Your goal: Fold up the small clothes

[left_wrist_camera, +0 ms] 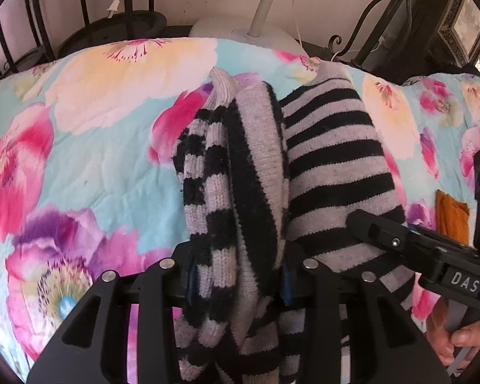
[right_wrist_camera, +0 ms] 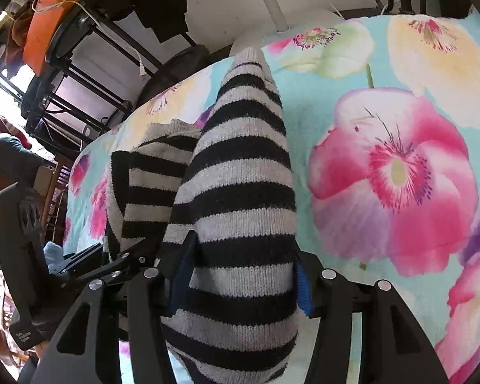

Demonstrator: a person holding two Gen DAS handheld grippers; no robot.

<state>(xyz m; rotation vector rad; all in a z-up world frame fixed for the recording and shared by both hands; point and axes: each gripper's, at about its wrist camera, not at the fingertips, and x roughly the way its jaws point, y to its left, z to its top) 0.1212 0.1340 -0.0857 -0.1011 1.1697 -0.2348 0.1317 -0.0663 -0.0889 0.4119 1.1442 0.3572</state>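
Striped knit garment [left_wrist_camera: 329,160], black and grey, is laid on the floral bed cover [left_wrist_camera: 105,147], with its long axis running away from both cameras toward the far edge of the bed. In the left wrist view a bunched, folded part of the knit [left_wrist_camera: 233,198] is clamped between the fingers of the left gripper [left_wrist_camera: 236,281], blue pads pressed against both sides. In the right wrist view the other striped part [right_wrist_camera: 240,172] is clamped in the right gripper [right_wrist_camera: 240,281], jaws held moderately apart by the thick fabric. The two grippers are held just beside each other; the right gripper body [left_wrist_camera: 432,256] is seen at the left view's edge. An orange cloth [left_wrist_camera: 451,217] is seen on the bed near it.
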